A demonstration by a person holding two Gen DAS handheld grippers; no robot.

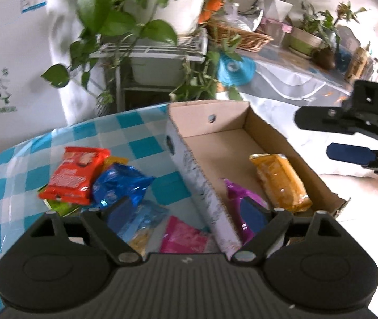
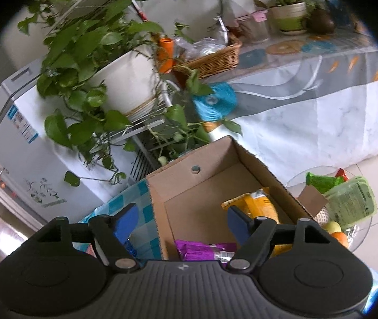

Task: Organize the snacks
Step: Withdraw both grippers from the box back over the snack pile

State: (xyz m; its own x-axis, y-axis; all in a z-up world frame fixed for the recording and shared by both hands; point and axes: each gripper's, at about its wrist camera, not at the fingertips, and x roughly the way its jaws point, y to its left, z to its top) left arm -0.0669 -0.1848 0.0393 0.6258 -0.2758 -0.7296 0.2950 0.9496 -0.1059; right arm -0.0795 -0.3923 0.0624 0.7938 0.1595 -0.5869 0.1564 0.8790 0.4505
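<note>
A table [image 1: 56,143] with a blue and white checked cloth carries the snacks, and on its right side stands an open cardboard box [image 1: 197,170], its long white wall running from near to far. Inside the box a yellow packet [image 1: 279,183] lies along the right wall, and a purple packet [image 1: 235,194] lies beside it at the near end, partly hidden by a finger of the claw. To the left of the box, loose on the cloth, sits a small heap: a red packet [image 1: 76,174] on top at the far left, a dark blue packet [image 1: 120,183] touching it on the right, a light blue packet [image 1: 141,220] nearer, and a pink packet [image 1: 183,236] nearest the box wall; a green one shows only as a sliver under the red. The left claw [image 1: 186,210] hangs over the near end of the box wall with its jaws wide apart and nothing between them, one finger above the loose heap and the other above the purple packet. The right claw [image 2: 183,219] is also open and empty, straddling the same wall from its own side. Behind the table stand leafy potted plants [image 1: 125,13] on a white rack.
</note>
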